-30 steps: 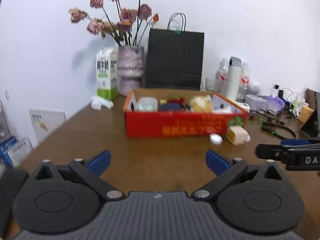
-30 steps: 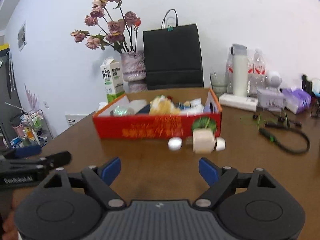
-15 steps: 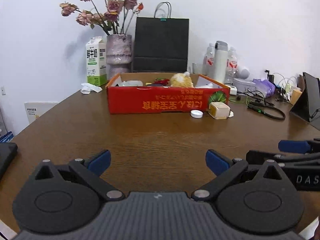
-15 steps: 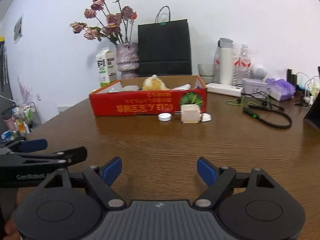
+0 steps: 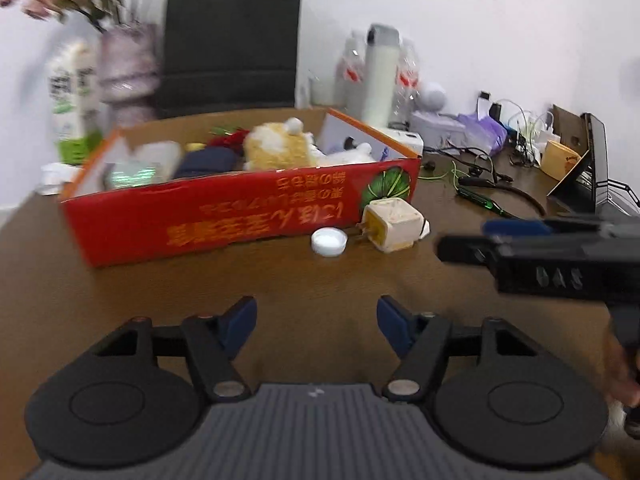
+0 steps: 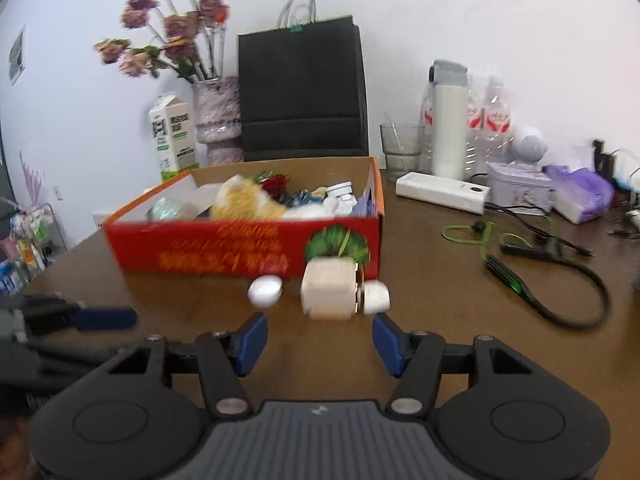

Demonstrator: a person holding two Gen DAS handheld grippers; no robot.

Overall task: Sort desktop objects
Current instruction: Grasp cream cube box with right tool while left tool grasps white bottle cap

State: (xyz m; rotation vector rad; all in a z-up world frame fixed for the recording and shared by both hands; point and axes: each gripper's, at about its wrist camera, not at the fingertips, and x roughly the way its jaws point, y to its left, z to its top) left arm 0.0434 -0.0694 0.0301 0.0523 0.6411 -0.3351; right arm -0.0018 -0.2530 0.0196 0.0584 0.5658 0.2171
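A red cardboard box (image 5: 240, 216) (image 6: 240, 252) stands on the brown table, filled with a yellow plush toy (image 5: 276, 148), a dark pouch and other small items. In front of it lie a white bottle cap (image 5: 329, 241) (image 6: 265, 290), a cream cube-shaped plug adapter (image 5: 390, 222) (image 6: 330, 290) and a small white piece (image 6: 376, 297). My left gripper (image 5: 316, 320) hovers over bare table short of the cap, its jaws closing with nothing between them. My right gripper (image 6: 320, 338) is just short of the adapter, jaws also closing, nothing between them.
Behind the box stand a black paper bag (image 6: 302, 88), a vase of dried roses (image 6: 218, 120), a milk carton (image 6: 172, 136), a white flask (image 6: 448, 120), bottles and a glass (image 6: 400, 152). Cables and a green-black cord (image 6: 540, 280) lie at right, with a tablet stand (image 5: 592, 168).
Both grippers moved forward toward the box, so cap and adapter look closer and larger. Both pairs of jaws have narrowed. The left view has swung to the right.
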